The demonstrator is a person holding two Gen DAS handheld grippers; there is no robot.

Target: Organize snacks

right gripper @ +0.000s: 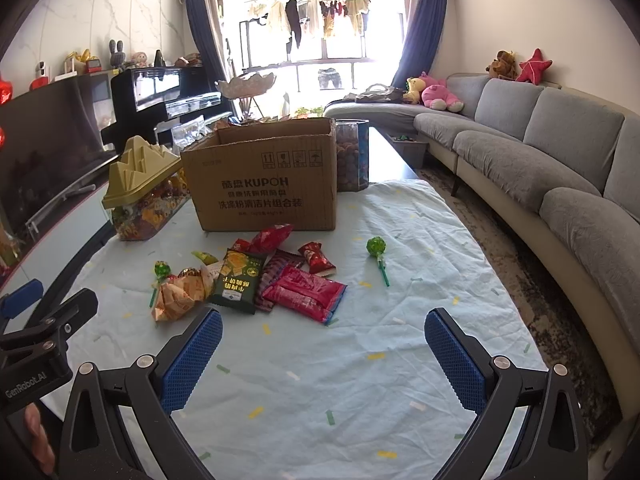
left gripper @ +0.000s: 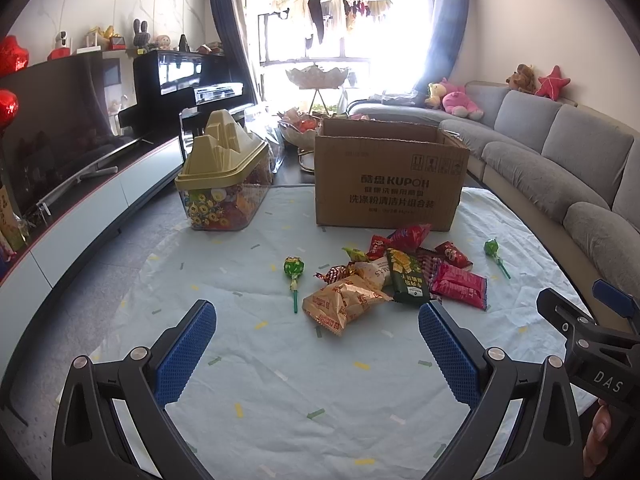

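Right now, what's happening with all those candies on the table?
A person holds a claw in each hand over the table. Both the left claw and right claw are open and hold nothing. A pile of snack packets and two green lollipops lie loose on the light blue cloth. Behind them stands an open cardboard box and a candy jar.

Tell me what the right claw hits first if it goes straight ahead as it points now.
Probably bare cloth, then the pink packet at the pile's near edge, slightly left of centre. The right claw is open; depth is hard to judge.
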